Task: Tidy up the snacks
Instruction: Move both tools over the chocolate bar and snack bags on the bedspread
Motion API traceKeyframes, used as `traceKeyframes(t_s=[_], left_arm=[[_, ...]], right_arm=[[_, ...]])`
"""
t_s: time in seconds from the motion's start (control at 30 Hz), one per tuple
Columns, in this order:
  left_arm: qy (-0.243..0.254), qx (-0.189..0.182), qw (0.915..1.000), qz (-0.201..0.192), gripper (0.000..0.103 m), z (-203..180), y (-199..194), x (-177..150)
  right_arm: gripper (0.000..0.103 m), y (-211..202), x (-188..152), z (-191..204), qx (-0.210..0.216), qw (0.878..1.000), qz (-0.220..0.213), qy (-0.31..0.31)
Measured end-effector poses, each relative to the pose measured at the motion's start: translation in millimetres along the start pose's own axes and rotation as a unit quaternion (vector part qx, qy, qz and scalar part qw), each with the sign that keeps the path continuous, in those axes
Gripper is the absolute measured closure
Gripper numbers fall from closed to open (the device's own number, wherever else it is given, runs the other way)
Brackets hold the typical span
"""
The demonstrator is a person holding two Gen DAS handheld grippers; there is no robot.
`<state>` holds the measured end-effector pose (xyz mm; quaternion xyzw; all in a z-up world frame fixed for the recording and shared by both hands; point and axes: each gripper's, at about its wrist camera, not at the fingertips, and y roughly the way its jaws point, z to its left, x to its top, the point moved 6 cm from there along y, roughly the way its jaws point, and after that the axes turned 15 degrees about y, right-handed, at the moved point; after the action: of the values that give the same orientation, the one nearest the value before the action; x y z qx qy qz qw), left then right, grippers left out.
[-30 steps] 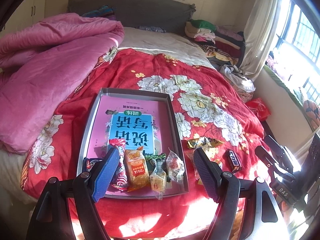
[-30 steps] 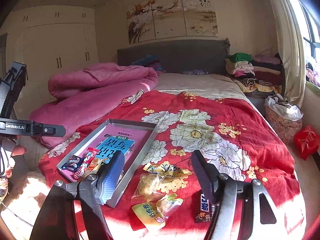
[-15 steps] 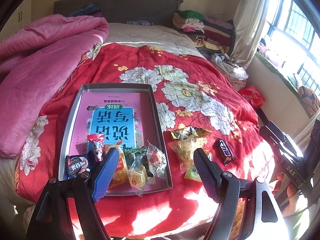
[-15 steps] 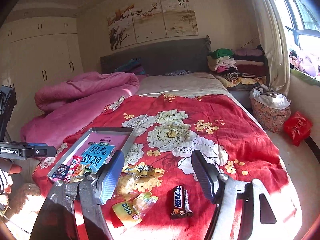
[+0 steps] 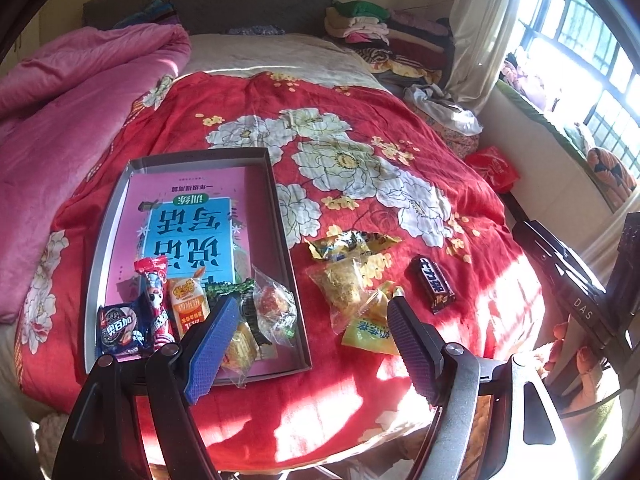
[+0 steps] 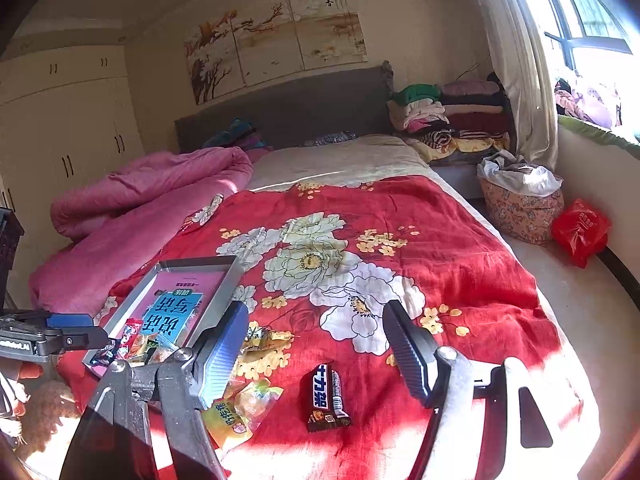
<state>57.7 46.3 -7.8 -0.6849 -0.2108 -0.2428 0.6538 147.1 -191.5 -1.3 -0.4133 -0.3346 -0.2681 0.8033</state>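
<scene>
Both grippers have drawn back and up from the bedspread since a second ago; more of the bed shows, and the snacks sit smaller in each view.

Left gripper (image 5: 308, 320) — jaws spread wide, nothing between them, hovering above the near end of the shallow grey metal tray (image 5: 280, 208). Right gripper (image 6: 314, 334) likewise spread and empty, poised over the dark brown chocolate bar wrapper (image 6: 326, 398) near the front edge of the red floral bedspread (image 6: 460, 240).

Tray holds a pink-and-blue book lying flat, with six or so small packets bunched at its near end. Loose on the bedspread, just right of the tray: a clear bag of yellowish biscuits (image 5: 344, 284), a yellow printed packet (image 5: 368, 332) touching it, a crumpled gold foil wrapper (image 5: 348, 240) behind, and the chocolate bar apart to the right.

Handling, as judged: all light. Bar is stiff — pinch across its short width at mid-length. Film bags are slippery, contents crushable; take them by the sealed edge, gently.

Left view shows the tray's packets plainly; right view hides most behind its own finger, but shows the bar head-on and the other gripper at far left.
</scene>
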Motion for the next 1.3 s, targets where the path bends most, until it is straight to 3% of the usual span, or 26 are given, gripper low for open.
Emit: traceKeyframes(t_s=[0.53, 1.3], left_arm=[[0.014, -0.034, 0.9987, 0.035, 0.025, -31.1, 37.1, 2.1], [-0.009, -0.057, 0.9956, 0.073, 0.025, -34.6, 83.7, 2.6]], right_arm=[[0.034, 22.6, -14.1, -8.5, -0.014, 0.999, 0.045, -0.005], [0.034, 63.2, -54.0, -11.9, -0.039, 0.989, 0.141, -0.030]])
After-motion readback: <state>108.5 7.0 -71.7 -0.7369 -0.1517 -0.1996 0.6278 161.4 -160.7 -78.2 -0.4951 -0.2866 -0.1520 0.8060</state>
